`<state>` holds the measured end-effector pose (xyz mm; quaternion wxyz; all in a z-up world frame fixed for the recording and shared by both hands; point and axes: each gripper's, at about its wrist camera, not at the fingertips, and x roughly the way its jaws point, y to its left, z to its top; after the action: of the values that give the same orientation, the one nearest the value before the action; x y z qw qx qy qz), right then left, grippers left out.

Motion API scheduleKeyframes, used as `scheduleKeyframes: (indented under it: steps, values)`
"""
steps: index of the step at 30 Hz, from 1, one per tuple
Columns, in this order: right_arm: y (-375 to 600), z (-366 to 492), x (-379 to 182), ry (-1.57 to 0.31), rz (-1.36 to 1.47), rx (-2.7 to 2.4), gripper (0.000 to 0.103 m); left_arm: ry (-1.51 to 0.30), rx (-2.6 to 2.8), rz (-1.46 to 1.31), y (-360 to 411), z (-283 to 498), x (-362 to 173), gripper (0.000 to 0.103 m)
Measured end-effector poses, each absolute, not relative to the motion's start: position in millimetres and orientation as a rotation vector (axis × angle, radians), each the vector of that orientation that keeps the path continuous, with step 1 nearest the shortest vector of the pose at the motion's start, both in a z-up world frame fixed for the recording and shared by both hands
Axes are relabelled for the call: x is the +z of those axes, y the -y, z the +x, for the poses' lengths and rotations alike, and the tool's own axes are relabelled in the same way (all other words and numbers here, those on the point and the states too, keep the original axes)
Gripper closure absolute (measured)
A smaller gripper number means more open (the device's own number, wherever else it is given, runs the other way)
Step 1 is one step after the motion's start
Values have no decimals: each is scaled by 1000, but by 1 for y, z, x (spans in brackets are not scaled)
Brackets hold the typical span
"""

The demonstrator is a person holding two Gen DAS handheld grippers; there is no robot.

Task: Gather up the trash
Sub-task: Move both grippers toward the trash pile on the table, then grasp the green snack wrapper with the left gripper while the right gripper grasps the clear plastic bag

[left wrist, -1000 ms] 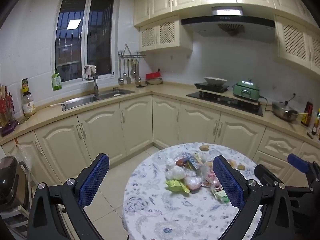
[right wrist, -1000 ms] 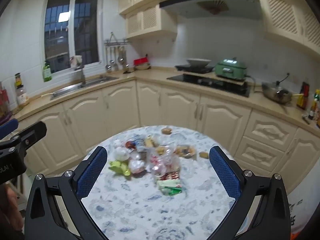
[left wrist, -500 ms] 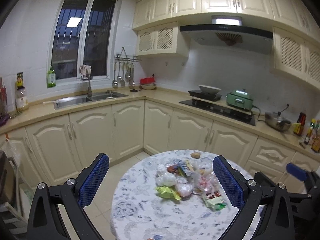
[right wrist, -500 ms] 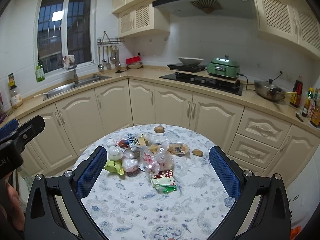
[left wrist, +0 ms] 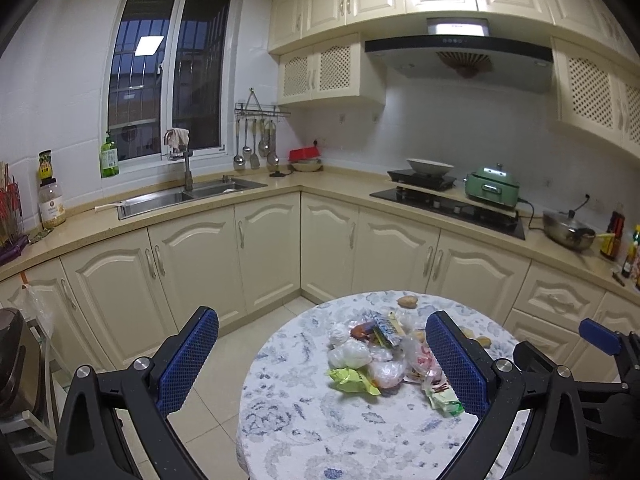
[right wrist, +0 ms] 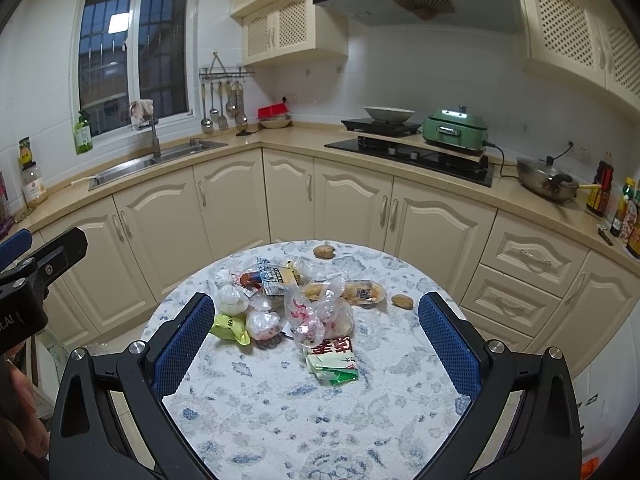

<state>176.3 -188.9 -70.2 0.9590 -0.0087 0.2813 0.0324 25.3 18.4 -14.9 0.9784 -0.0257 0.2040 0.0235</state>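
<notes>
My right hand-held gripper [right wrist: 312, 344] hangs over the near edge of the round table [right wrist: 280, 420], jaws spread wide, nothing between the blue pads. My left hand-held gripper [left wrist: 320, 364] is in the same condition: fully open, empty, off the table's left side, with floor tile under its left finger.

The trash sits in one loose heap at the middle of the table. Nearest to me is a red-and-green printed wrapper [right wrist: 332, 360], lying flat and apart from the rest. Just beyond it is a crumpled clear plastic bag [right wrist: 316, 312]; to its left, a yellow-green packet [right wrist: 230, 326] and a small white knotted bag [right wrist: 231, 300]. Behind these lie a blue-and-white carton [right wrist: 274, 276] and a clear tray of pastries [right wrist: 356, 292]. Two brown lumps, possibly potatoes, rest farther out: one [right wrist: 402, 301] just right of the tray, one [right wrist: 323, 251] near the far rim. Whether they count as trash I cannot tell.

Judgement: no item is collected yet. I see no bin in either view. The flat wrapper is the soundest first pick for the right side, taken by a raised edge, since a flat film may slip. I would descend low and close slowly, so the tablecloth is not pinched.
</notes>
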Motion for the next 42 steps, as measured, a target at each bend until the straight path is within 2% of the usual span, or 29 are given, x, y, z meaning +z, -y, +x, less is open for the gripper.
scheduleKeyframes:
  steps: [12,31,34,42]
  values:
    - [188,225,-111,-681,-45,96,0,-564,32,-34,-18,97,-50,1]
    - [196,338,-233,-965,-68,120,6,-867,34,-65,-27,225,-145,1]
    - [197,355,-250,-1004,-63,130,10,-891,32,-63,-28,239,-159,1]
    - [206,372,-267,-1036,-7,191,39,-952,9,-46,-16,269,-197,1]
